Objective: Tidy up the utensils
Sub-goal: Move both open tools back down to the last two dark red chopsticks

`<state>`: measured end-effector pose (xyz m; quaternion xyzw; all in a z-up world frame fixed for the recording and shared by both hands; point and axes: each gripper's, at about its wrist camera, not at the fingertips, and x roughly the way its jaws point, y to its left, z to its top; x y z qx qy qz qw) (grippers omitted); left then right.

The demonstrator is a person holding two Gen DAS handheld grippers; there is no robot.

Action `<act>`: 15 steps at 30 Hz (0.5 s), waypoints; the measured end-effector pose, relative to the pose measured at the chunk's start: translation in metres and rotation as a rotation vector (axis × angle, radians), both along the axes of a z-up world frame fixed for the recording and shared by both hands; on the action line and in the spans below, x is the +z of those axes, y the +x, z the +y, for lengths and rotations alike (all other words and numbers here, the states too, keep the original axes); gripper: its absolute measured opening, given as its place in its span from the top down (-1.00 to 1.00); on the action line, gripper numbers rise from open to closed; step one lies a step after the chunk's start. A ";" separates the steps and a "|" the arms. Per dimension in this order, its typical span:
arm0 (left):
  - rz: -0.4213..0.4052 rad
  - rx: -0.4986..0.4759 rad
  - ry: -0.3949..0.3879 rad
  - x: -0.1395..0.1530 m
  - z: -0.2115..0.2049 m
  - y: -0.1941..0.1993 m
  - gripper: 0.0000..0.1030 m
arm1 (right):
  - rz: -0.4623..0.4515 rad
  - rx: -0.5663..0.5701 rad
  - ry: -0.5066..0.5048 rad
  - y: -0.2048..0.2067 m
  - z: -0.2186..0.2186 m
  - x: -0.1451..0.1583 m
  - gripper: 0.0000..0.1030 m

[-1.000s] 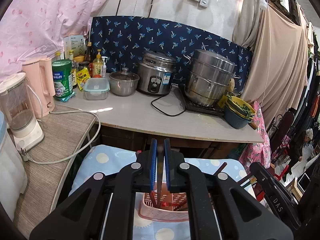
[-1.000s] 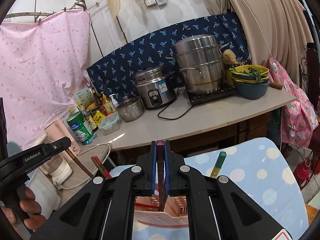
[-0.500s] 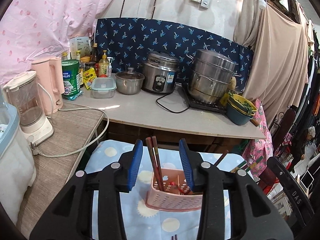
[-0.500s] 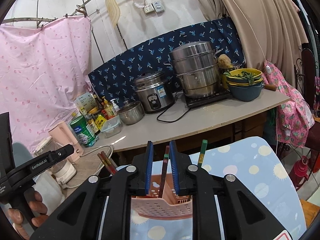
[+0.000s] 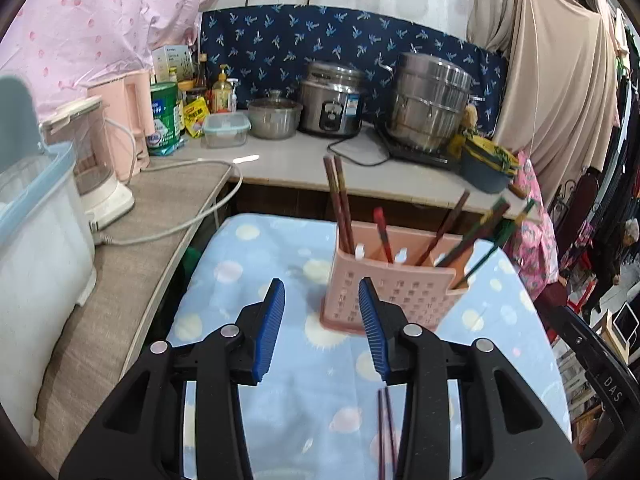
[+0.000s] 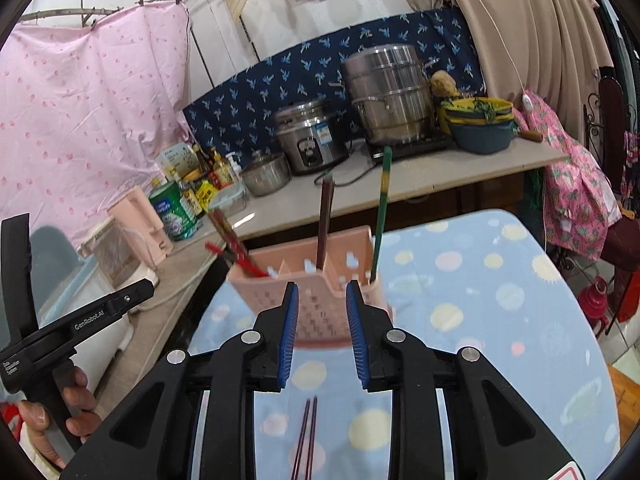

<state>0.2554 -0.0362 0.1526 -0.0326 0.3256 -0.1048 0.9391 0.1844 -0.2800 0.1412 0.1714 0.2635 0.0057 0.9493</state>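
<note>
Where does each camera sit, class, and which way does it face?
Left wrist: on the left gripper, looking forward and down past its open blue pads at the pink perforated plastic utensil basket; no hand shows.
Right wrist: on the right gripper, jaws opening with nothing between them, facing the same basket; the person's left hand shows.
Shared: basket, blue polka-dot cloth, dark chopstick pair lying on it, steel stacked steamer pot.

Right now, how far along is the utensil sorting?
Mostly done: several chopsticks already stand in the pink holder. Nothing is in hand: the left gripper is open and empty, and the right gripper is opening with nothing between its jaws. One dark pair is left on the dotted cloth.
</note>
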 end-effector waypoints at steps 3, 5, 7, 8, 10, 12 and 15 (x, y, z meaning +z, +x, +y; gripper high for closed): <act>0.028 -0.003 0.009 -0.016 0.004 -0.016 0.29 | 0.031 0.000 -0.009 -0.016 0.005 -0.015 0.52; 0.047 -0.006 0.012 -0.026 0.006 -0.025 0.29 | 0.051 -0.001 -0.008 -0.026 0.007 -0.024 0.52; 0.065 -0.012 0.018 -0.035 0.006 -0.035 0.29 | 0.073 0.001 -0.007 -0.036 0.010 -0.034 0.52; 0.076 -0.016 0.022 -0.041 0.006 -0.041 0.29 | 0.085 0.003 -0.010 -0.041 0.011 -0.039 0.52; 0.091 -0.026 0.029 -0.051 0.007 -0.052 0.29 | 0.111 0.010 -0.023 -0.051 0.016 -0.050 0.52; 0.107 -0.030 0.045 -0.063 0.007 -0.064 0.29 | 0.132 0.021 -0.036 -0.060 0.020 -0.060 0.52; 0.146 -0.041 0.051 -0.079 0.007 -0.077 0.29 | 0.163 0.042 -0.073 -0.076 0.031 -0.074 0.52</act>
